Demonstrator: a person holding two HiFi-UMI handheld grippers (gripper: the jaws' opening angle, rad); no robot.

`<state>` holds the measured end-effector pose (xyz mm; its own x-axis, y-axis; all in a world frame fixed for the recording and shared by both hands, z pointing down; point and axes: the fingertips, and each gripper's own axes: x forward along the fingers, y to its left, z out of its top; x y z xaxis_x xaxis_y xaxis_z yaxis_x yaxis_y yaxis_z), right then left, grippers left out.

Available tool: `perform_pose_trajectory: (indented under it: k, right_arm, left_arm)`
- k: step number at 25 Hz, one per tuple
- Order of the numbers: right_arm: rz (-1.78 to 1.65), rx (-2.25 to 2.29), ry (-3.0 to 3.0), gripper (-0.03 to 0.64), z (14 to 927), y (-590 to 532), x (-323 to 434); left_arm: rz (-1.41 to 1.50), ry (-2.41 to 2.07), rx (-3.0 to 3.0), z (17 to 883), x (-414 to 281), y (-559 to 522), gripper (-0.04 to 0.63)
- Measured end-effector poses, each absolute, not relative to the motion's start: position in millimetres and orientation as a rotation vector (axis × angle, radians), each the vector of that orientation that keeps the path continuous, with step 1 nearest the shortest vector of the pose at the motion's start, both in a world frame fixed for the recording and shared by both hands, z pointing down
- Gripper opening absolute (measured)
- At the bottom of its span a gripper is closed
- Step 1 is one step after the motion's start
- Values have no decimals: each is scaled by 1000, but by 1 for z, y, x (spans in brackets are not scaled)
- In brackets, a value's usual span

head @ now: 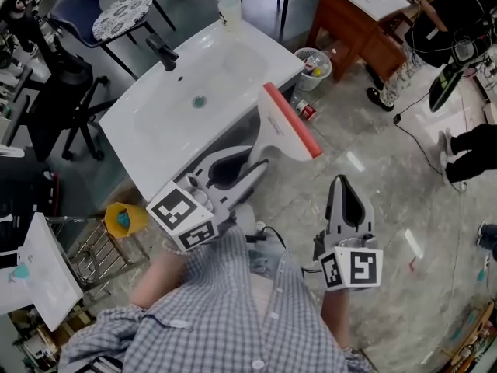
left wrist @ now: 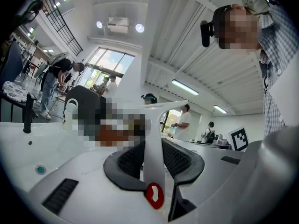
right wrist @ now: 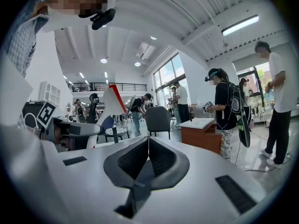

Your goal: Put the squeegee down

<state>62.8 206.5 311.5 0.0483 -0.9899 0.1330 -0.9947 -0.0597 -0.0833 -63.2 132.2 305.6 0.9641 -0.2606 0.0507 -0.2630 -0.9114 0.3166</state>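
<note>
A white squeegee [head: 281, 124] with a red rubber blade juts up and to the right over the front edge of the white washbasin [head: 155, 119]. My left gripper [head: 255, 163] is shut on its handle. In the left gripper view the white handle [left wrist: 153, 153] stands upright between the black pads [left wrist: 184, 158], with a red tag at its near end. My right gripper [head: 346, 194] hangs over the floor to the right, shut and empty. In the right gripper view its pads meet [right wrist: 148, 147], and the squeegee [right wrist: 111, 102] shows to the left.
The basin has a black tap [head: 164, 54], a drain [head: 199, 100] and a clear jug [head: 228, 5] at its far corner. A white waste bin [head: 314, 67] and a wooden vanity [head: 359, 15] stand beyond. A chair [head: 116, 14] is at far left; people stand at right.
</note>
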Motion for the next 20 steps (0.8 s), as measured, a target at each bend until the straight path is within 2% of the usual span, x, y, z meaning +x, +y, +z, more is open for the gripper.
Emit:
perform_pose_trajectory:
  k: [20]
  right_arm:
    - [234,2287,-2085,9,314,169,106]
  left_arm:
    - [39,-304,2805,313,-7,88,114]
